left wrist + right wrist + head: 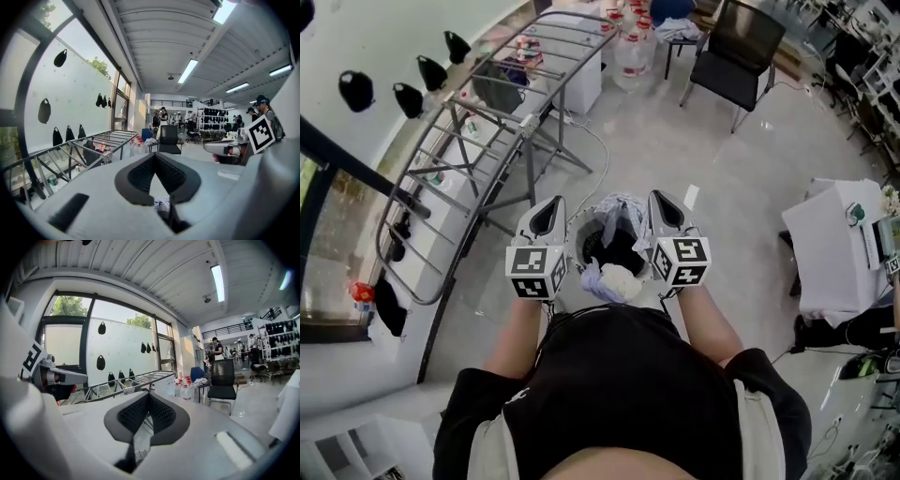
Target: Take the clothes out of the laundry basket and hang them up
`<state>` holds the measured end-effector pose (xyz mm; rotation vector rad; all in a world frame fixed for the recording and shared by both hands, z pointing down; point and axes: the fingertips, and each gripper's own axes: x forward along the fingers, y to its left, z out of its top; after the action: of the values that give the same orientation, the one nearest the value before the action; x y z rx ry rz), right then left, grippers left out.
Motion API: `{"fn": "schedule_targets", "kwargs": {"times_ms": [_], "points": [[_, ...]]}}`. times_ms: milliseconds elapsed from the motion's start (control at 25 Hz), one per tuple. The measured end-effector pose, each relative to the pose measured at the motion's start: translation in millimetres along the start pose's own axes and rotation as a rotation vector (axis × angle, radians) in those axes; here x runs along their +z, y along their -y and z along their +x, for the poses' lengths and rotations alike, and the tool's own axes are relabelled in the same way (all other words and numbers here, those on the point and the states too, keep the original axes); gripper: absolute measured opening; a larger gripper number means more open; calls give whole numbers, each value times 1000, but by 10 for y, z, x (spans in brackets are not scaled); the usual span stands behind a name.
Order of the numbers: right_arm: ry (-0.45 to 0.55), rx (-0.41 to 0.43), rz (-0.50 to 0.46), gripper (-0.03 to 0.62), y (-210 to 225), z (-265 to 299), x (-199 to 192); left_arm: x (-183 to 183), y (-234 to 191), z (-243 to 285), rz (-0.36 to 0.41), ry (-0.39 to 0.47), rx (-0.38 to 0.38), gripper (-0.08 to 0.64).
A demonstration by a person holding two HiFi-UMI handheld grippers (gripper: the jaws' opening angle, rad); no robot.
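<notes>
First, drying rack (487, 122): we saw it standing on the floor ahead, to our left.
Laundry basket (578, 246): it sat on the floor just in front of us, between our two grippers.
Clothes (619, 253): they lay heaped inside the basket, a white piece (621, 281) nearest us.
Left gripper (551, 204): fingers clenched on nothing, beside the basket's left rim.
Right gripper (661, 199): fingers clenched, likewise empty.

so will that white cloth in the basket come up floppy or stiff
Probably floppy: the white cloth lies crumpled in soft folds in the laundry basket. Likely light, though it may drag up the lavender piece bunched against it.
</notes>
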<state>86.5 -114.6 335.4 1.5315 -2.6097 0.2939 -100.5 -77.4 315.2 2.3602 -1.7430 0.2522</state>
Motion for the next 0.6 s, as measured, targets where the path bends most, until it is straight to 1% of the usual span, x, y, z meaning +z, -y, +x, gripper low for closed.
{"fn": "schedule_targets", "kwargs": {"times_ms": [160,280,400,600], "points": [[5,-123,30,12,1,-12,-64,-51,-114,126,38,-28,-106,8],[7,-197,38,12,-20,-8,-84,-47,-209,230,44,-30,-172,8],[-1,-250,43,12,-39,-28,-119,-64,-249,331,43,-40,-222,8],[-3,-334,52,12,25,-172,-162,-77,-158,470,43,-36,-282,8]]}}
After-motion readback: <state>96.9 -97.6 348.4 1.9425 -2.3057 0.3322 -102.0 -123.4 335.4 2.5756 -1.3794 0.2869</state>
